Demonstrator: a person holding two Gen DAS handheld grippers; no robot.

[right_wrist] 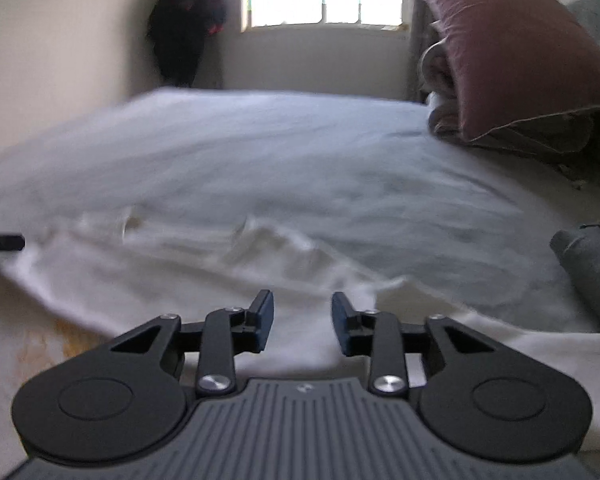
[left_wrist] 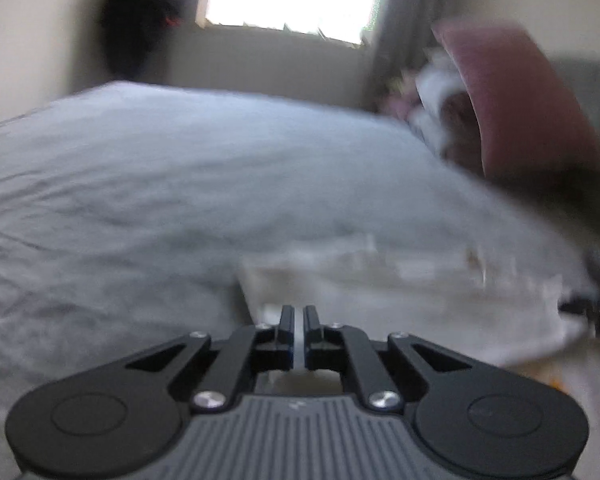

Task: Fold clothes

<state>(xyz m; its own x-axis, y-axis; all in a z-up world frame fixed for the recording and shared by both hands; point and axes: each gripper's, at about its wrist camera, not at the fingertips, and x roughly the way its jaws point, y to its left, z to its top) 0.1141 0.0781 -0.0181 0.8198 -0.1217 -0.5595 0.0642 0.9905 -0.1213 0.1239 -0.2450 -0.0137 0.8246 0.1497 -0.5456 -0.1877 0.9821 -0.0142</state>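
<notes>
1. The white garment lies spread on the grey-sheeted bed, at its near edge, with both grippers low over it. It has some wrinkles and a raised ridge in the middle, and it is not folded yet.
2. The left gripper is clenched; a thin pale strip shows between its pads, probably the garment's edge, but the blur does not let me be sure.
3. The right gripper stands released, with white cloth under the gap and nothing pinched.
4. I judge this as the start of 1 fold: one side is taken, the other side not.
5. The next move asks the right jaws to close on the cloth edge, then both hands to lift together and carry it over evenly.
6. The pink pillow and a grey cloth lie apart at the right.
</notes>
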